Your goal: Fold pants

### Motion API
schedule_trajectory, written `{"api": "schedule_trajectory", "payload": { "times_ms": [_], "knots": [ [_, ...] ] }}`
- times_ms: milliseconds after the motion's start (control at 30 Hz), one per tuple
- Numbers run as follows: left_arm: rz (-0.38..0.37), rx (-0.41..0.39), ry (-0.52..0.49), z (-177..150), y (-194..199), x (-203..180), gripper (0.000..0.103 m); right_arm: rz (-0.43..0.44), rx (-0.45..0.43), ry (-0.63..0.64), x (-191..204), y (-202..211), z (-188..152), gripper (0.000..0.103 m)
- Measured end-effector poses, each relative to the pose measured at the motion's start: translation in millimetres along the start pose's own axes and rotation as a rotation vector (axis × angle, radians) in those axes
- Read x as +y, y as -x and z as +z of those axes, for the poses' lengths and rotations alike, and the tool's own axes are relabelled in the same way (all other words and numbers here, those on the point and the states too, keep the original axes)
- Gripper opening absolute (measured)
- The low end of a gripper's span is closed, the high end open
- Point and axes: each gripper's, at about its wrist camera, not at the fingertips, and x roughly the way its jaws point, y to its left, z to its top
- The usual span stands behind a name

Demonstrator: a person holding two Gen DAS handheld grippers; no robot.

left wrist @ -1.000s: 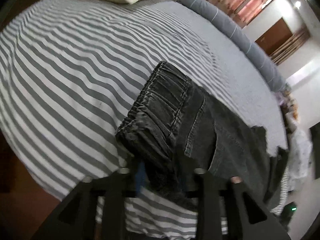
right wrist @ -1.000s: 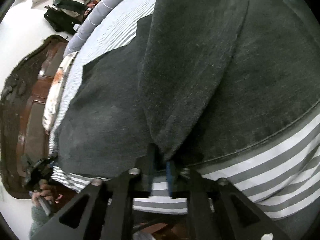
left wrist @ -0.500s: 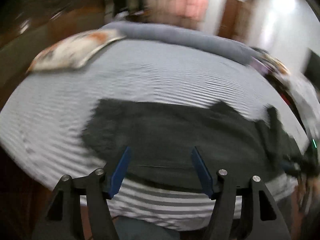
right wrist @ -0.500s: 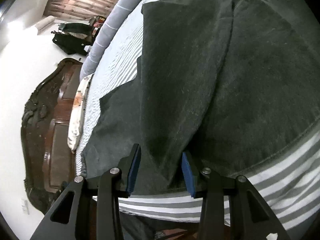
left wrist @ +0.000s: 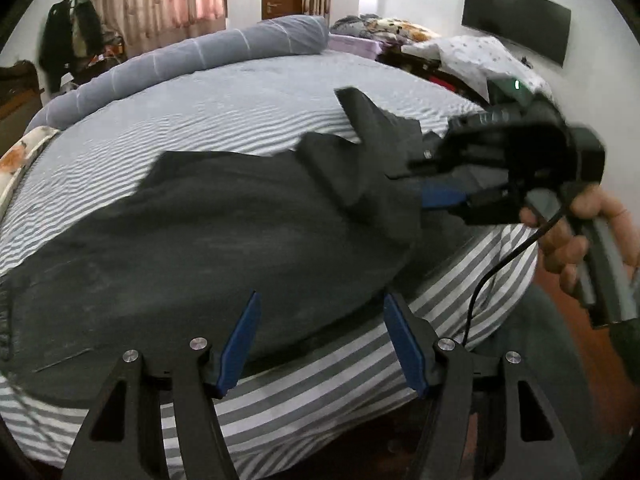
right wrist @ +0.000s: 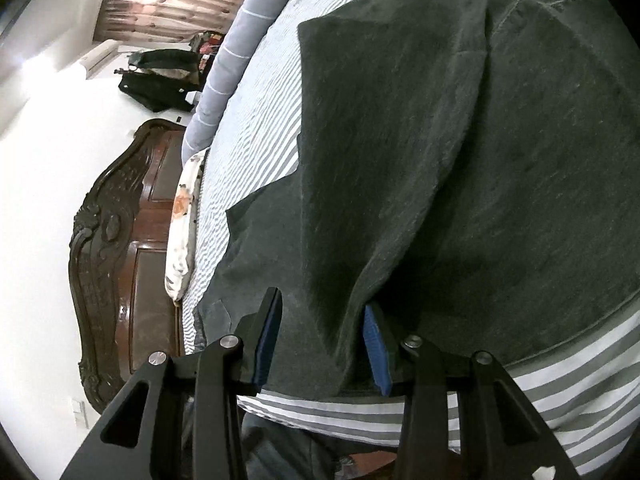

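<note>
Dark grey pants (left wrist: 208, 240) lie flat on the striped bed (left wrist: 224, 120), one leg folded over the other at the right end (left wrist: 360, 176). My left gripper (left wrist: 324, 340) is open and empty above the near edge of the pants. My right gripper (right wrist: 322, 344) is open, its blue pads (right wrist: 374, 344) on either side of the folded leg (right wrist: 380, 152) without pinching it. The right gripper also shows in the left wrist view (left wrist: 512, 168), held by a hand at the leg end.
A long grey bolster (left wrist: 180, 64) runs along the far side of the bed. A floral pillow (right wrist: 182, 224) lies by the dark wooden headboard (right wrist: 116, 248). Clothes and bedding are piled at the back right (left wrist: 420, 44). A dark screen (left wrist: 516, 20) hangs on the wall.
Both grippers have opened and let go of the pants. The left gripper has drawn back and swung right along the bed edge; the pants now lie flat.
</note>
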Motion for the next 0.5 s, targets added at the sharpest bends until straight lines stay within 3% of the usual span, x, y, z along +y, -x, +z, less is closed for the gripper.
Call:
{"api": "schedule_trajectory", "payload": {
  "times_ms": [233,400,500],
  "knots": [
    [0.040,0.007,-0.097,1,-36,-36,0.064,0.025,0.015,-0.017,-2,-2,8,0.038],
    [0.012,0.035,-0.098,5,-62,-44,0.063,0.033,0.017,-0.021,-3,-2,13,0.038],
    [-0.004,0.042,-0.102,8,-72,-49,0.051,0.031,0.018,-0.023,-7,-2,15,0.038]
  ]
}}
